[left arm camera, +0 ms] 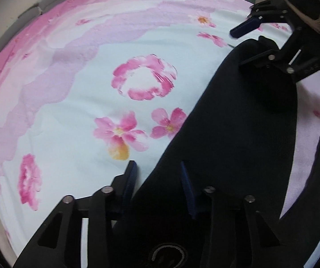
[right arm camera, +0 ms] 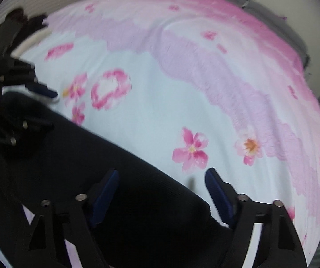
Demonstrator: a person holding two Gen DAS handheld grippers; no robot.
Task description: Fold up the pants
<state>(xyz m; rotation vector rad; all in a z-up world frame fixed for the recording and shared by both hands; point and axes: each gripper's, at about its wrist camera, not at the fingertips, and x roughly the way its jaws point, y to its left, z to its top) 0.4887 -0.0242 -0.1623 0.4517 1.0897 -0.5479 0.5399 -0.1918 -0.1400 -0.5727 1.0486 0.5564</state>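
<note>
— On the flowered bed (left arm camera: 75, 116): dark pants (left arm camera: 238, 134) spread long and flat, apparently doubled leg over leg already?

— Looks so; crosswise folds left. Left gripper (left arm camera: 158, 174) and right gripper (right arm camera: 162, 182) both released, fingers straddling the fabric edge, gripping nothing yet.

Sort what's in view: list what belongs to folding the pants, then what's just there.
For the job:
- dark pants
- left gripper, open
- right gripper, open

Just there:
- floral bedsheet beneath the pants
- grey bed edge
</note>
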